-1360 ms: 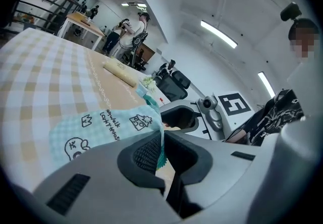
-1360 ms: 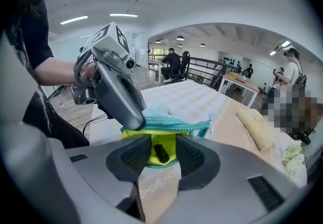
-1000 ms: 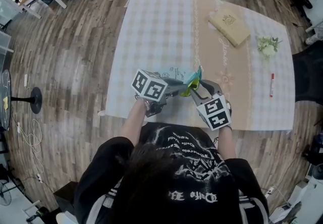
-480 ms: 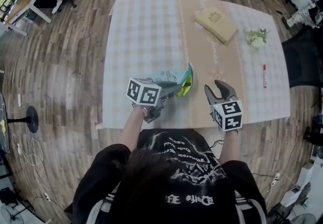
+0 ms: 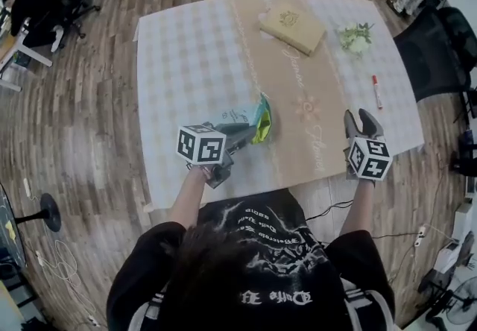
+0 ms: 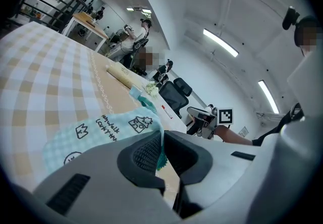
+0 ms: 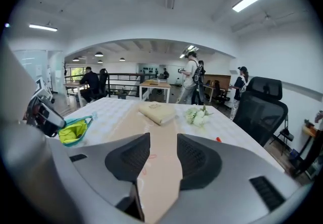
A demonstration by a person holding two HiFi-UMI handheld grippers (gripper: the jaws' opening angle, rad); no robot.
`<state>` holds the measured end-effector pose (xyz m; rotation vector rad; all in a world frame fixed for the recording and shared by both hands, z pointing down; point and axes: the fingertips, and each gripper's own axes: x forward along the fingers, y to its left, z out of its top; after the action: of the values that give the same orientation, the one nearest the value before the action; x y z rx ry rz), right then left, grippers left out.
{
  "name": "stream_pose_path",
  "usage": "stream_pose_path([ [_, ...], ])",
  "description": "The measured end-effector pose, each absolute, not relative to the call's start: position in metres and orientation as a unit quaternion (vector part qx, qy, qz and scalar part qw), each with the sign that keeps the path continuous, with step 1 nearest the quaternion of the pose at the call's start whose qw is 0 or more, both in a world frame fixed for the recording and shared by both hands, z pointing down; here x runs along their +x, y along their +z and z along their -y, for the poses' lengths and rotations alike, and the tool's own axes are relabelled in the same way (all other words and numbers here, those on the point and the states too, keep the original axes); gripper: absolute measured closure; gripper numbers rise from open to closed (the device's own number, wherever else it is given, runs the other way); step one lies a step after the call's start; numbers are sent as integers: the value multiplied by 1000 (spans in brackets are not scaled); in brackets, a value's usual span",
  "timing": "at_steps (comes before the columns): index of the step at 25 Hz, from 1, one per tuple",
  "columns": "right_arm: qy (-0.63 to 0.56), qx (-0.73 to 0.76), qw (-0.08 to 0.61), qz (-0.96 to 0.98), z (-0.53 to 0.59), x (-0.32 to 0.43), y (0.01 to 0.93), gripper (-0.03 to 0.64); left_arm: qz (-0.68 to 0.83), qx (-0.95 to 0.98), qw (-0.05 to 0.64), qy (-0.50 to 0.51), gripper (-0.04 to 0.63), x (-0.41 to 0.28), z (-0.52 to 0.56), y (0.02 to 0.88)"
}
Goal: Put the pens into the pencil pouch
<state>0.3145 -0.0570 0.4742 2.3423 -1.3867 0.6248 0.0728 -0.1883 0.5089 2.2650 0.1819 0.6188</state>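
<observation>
A light teal checked pencil pouch [image 5: 250, 118] with a yellow-green lining lies near the table's front edge, its mouth held up and open. My left gripper [image 5: 240, 133] is shut on the pouch's edge [image 6: 151, 123], the fabric pinched between the pads. A red pen [image 5: 376, 91] lies on the table at the right, also seen as a small red pen [image 6: 165, 110] beyond the pouch. My right gripper [image 5: 361, 123] hovers open and empty over the front right of the table, short of the pen [image 7: 218, 139]. The pouch [image 7: 74, 129] shows at its left.
A tan book [image 5: 292, 29] lies at the back of the table beside a small bunch of white flowers [image 5: 355, 38]. A beige runner [image 5: 292, 91] crosses the checked cloth. A black office chair [image 5: 432, 46] stands at the table's right edge.
My right gripper has left the pouch's mouth and swung far to the right, toward the red pen. The left gripper still pinches the pouch and has shifted only slightly.
</observation>
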Motion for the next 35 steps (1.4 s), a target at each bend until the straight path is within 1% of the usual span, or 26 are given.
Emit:
stream_pose_path([
  [4, 211, 847, 167, 458, 17, 355, 469, 440, -59, 891, 382, 240, 560, 70, 175, 511],
  [11, 215, 853, 191, 436, -14, 443, 477, 446, -10, 889, 394, 233, 560, 84, 169, 516],
  [19, 248, 839, 204, 440, -30, 524, 519, 448, 62, 890, 401, 209, 560, 102, 167, 523],
  [28, 315, 808, 210, 451, -38, 582, 587, 468, 126, 883, 399, 214, 560, 118, 163, 530],
  [35, 358, 794, 210, 444, -43, 605, 625, 468, 153, 879, 394, 222, 560, 127, 159, 535],
])
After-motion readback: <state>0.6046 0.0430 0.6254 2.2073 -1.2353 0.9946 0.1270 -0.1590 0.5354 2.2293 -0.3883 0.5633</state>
